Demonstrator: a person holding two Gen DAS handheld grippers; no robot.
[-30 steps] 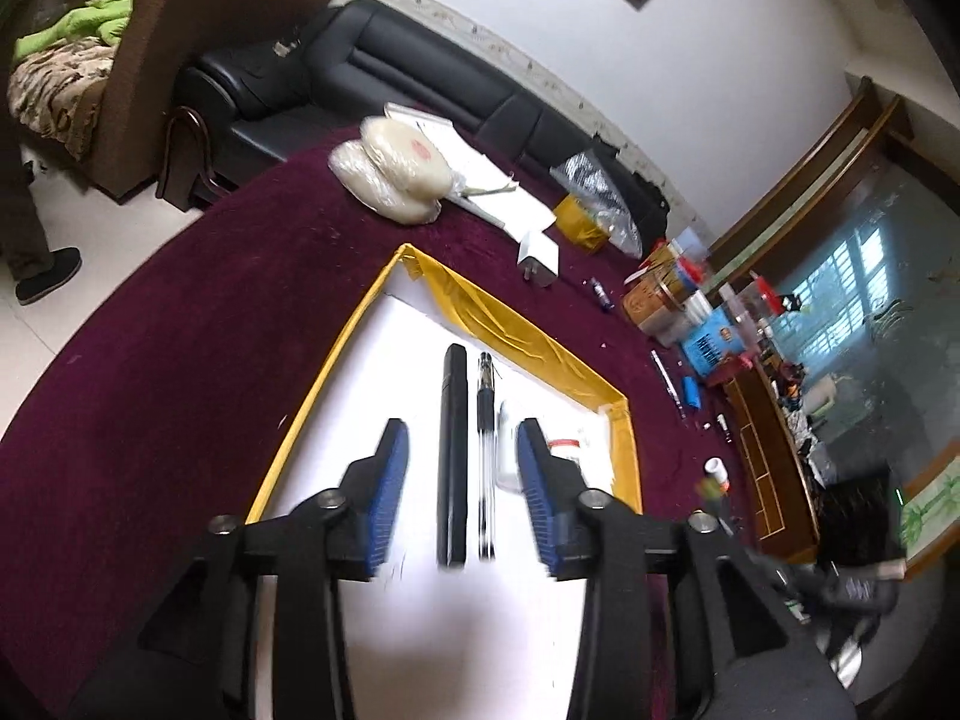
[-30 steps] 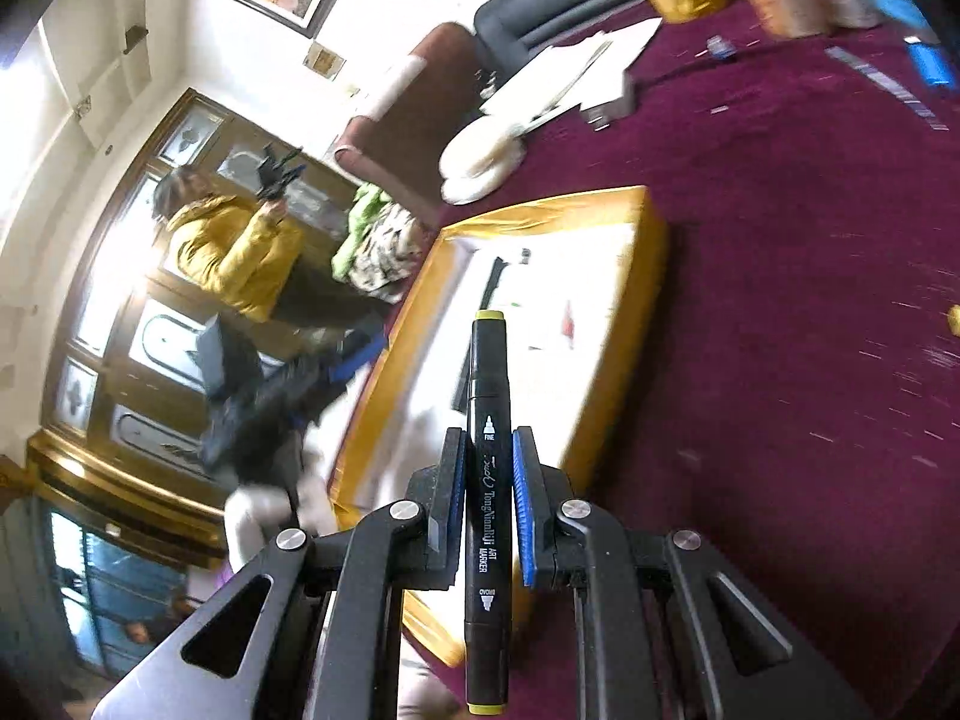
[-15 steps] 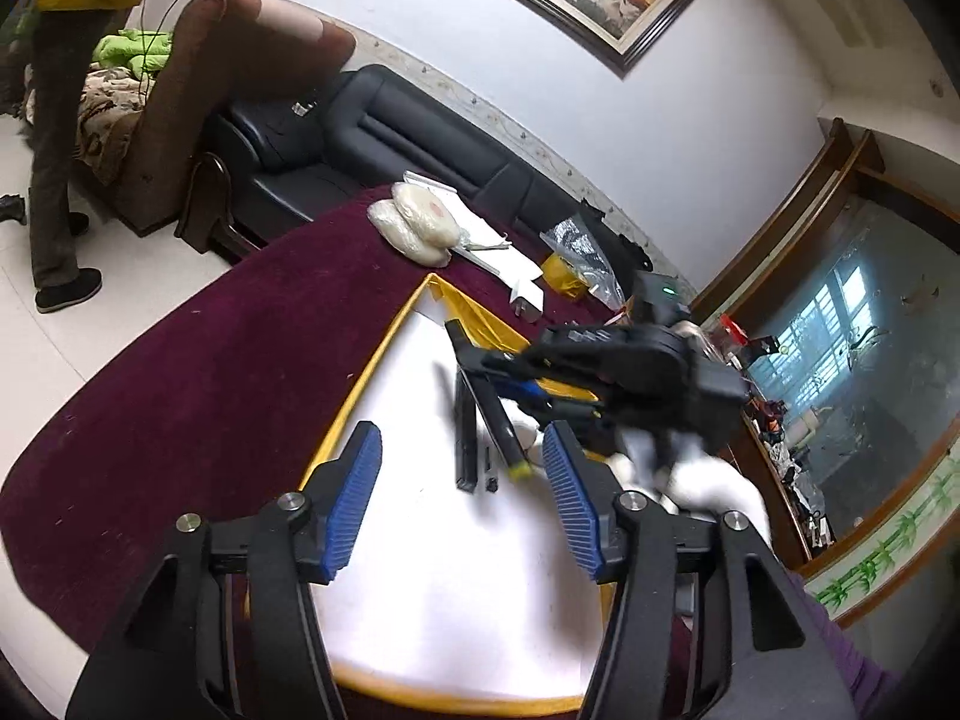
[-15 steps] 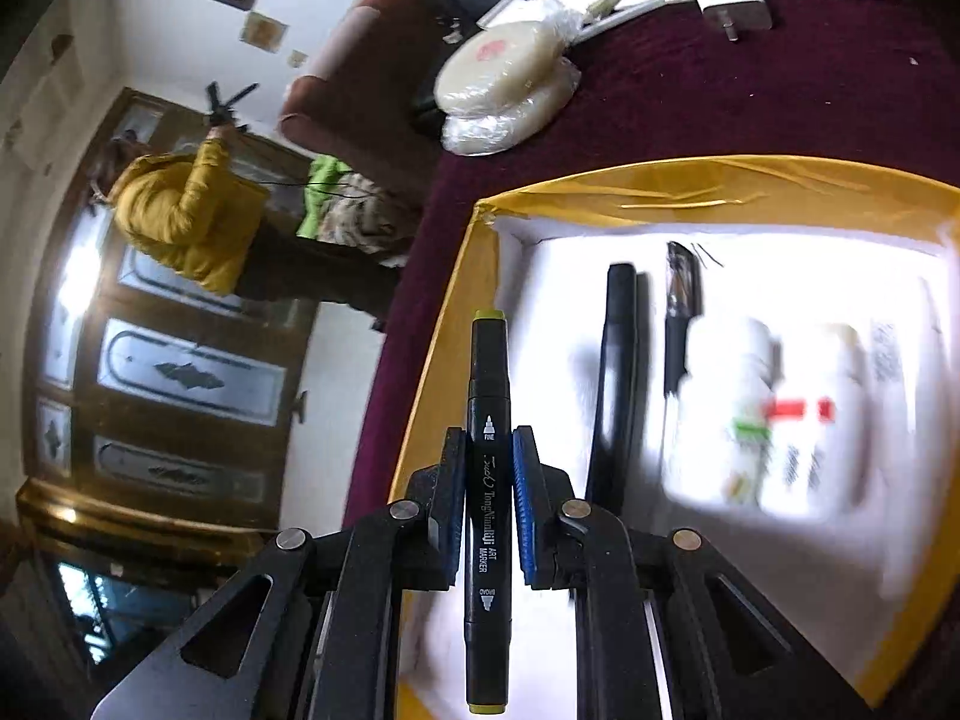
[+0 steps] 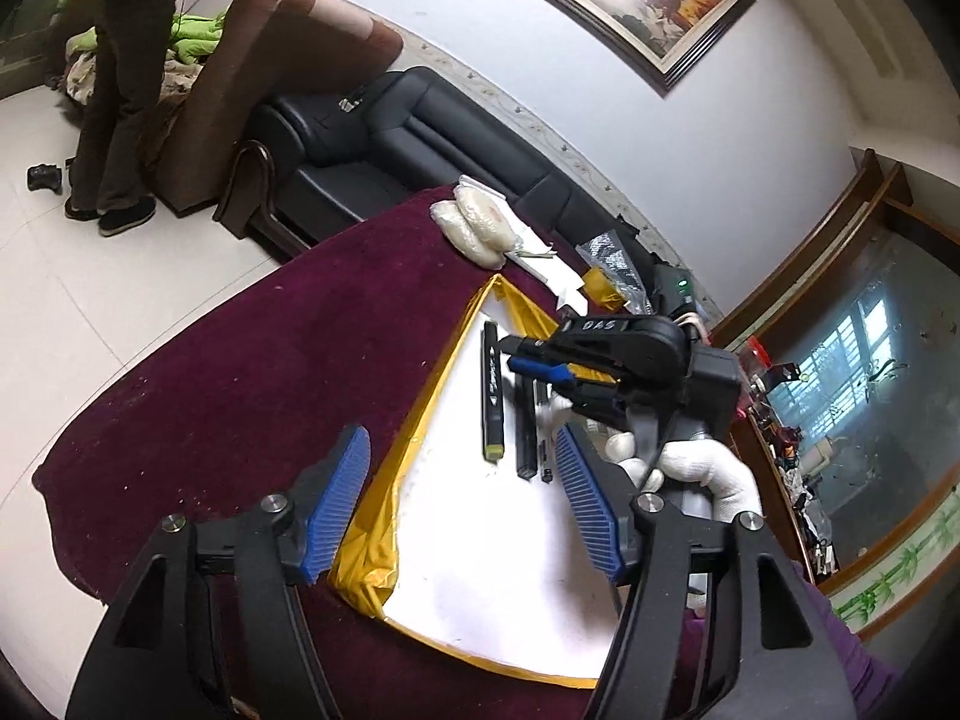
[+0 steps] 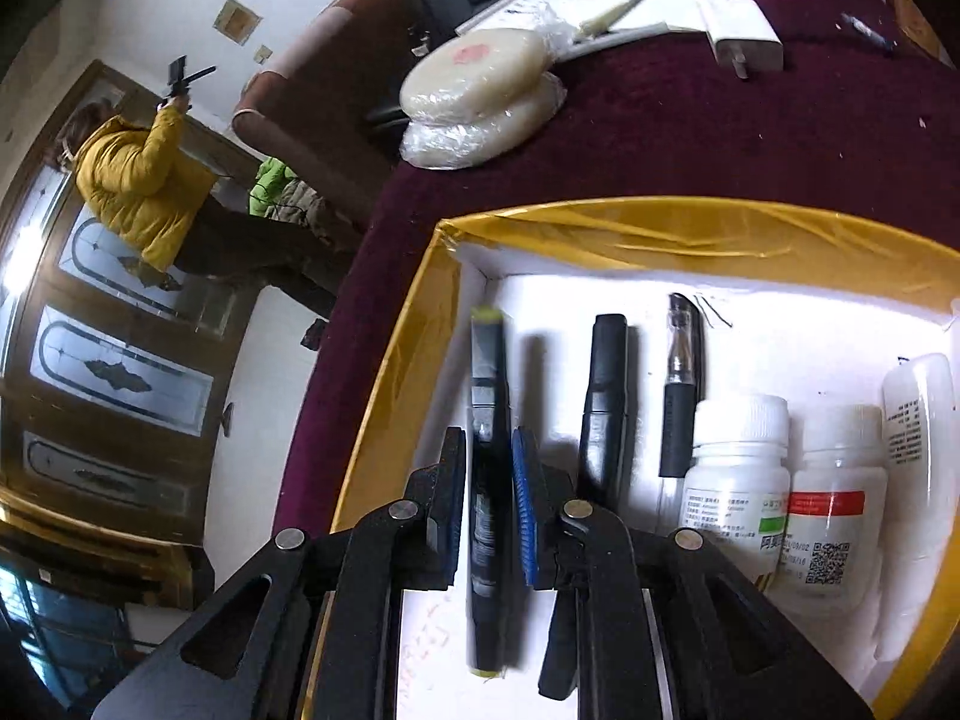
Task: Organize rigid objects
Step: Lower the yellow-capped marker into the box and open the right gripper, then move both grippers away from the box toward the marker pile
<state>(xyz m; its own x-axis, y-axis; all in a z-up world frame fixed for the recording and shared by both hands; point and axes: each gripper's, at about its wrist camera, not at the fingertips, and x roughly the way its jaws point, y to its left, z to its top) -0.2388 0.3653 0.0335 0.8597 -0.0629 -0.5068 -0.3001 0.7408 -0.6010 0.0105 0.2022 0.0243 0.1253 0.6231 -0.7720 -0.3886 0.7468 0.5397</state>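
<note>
Now, left to right: my left gripper (image 5: 462, 504) hangs wide open and empty, while my right gripper (image 6: 489, 504), jaws parted, straddles the marker (image 6: 487, 468) lying in the tray (image 6: 630, 228) beside the black pen (image 6: 606, 396), so lifting clear seems next.

tablecloth (image 5: 228, 360): matt plush cloth | tray rim (image 6: 660, 234): glossy, wrinkled tape | bottles (image 6: 735, 468): probably plastic

3 pens (image 6: 606, 396) (2 bottles (image 6: 737, 480))
</note>
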